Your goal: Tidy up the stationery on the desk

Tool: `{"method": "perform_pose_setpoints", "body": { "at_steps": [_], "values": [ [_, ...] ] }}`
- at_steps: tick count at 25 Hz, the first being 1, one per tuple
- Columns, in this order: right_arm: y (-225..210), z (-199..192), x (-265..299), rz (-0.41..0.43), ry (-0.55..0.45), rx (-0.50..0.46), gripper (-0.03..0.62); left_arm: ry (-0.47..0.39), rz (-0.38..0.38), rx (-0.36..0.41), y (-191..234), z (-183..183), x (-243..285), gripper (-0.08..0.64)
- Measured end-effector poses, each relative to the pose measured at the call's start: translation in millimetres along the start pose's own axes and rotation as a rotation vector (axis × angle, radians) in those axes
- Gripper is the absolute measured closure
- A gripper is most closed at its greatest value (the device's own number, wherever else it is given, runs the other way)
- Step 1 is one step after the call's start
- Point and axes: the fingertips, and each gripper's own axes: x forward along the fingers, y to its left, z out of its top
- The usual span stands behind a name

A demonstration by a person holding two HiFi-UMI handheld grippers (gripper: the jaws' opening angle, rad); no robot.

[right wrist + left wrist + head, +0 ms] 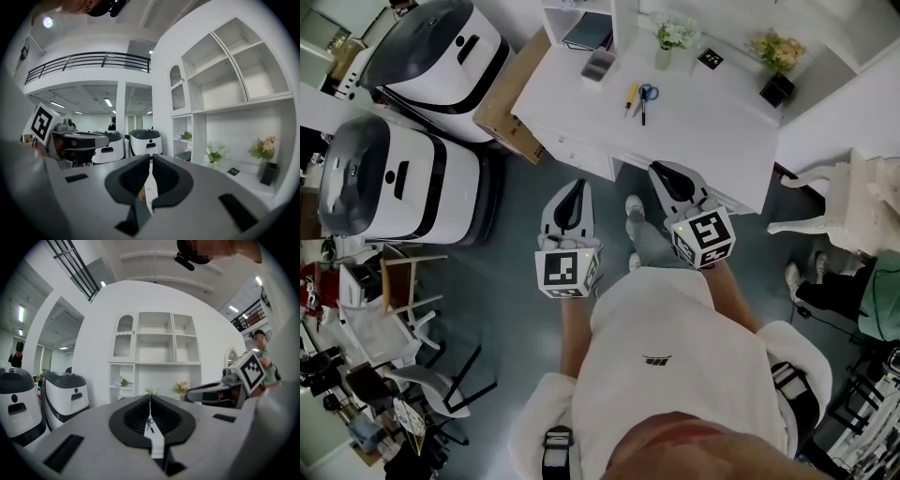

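Note:
A yellow pen (631, 97) and blue-handled scissors (646, 97) lie side by side in the middle of the white desk (712, 131). To their left, near the desk's back edge, stands a grey holder (598, 65). My left gripper (578, 185) hangs over the floor in front of the desk, jaws shut and empty; from its own view its tips (150, 397) point toward the shelving. My right gripper (659, 169) sits at the desk's front edge, also shut on nothing, and its tips (150, 157) meet in a thin line.
A small vase of flowers (673, 37), a black card (710, 59) and a potted plant (776, 84) stand at the desk's back. A cardboard box (511, 98) leans at its left. Two large white machines (403, 178) stand further left, a white chair (834, 202) at right.

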Motion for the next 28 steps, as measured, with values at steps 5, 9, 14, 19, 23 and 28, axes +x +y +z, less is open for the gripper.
{"method": "perform_pose_setpoints", "body": {
  "at_steps": [5, 9, 14, 19, 23, 28],
  "values": [
    [-19, 4, 29, -0.006, 0.002, 0.002, 0.581, 0.002, -0.005, 0.002, 17, 2, 29, 0.56],
    [-42, 5, 64, -0.015, 0.01, 0.025, 0.581, 0.013, -0.008, 0.0, 36, 3, 62, 0.56],
    [-76, 6, 111, -0.03, 0.029, 0.053, 0.581, 0.035, -0.023, -0.009, 63, 1, 110, 0.56],
    [-106, 7, 155, -0.028, 0.048, 0.062, 0.581, 0.048, -0.038, -0.024, 90, -1, 160, 0.56],
    [-127, 5, 186, -0.028, 0.068, 0.072, 0.581, 0.062, -0.052, -0.03, 107, -3, 196, 0.56],
    [-155, 1, 221, -0.028, 0.089, 0.085, 0.581, 0.08, -0.068, -0.042, 125, -9, 239, 0.56]
  ]
}}
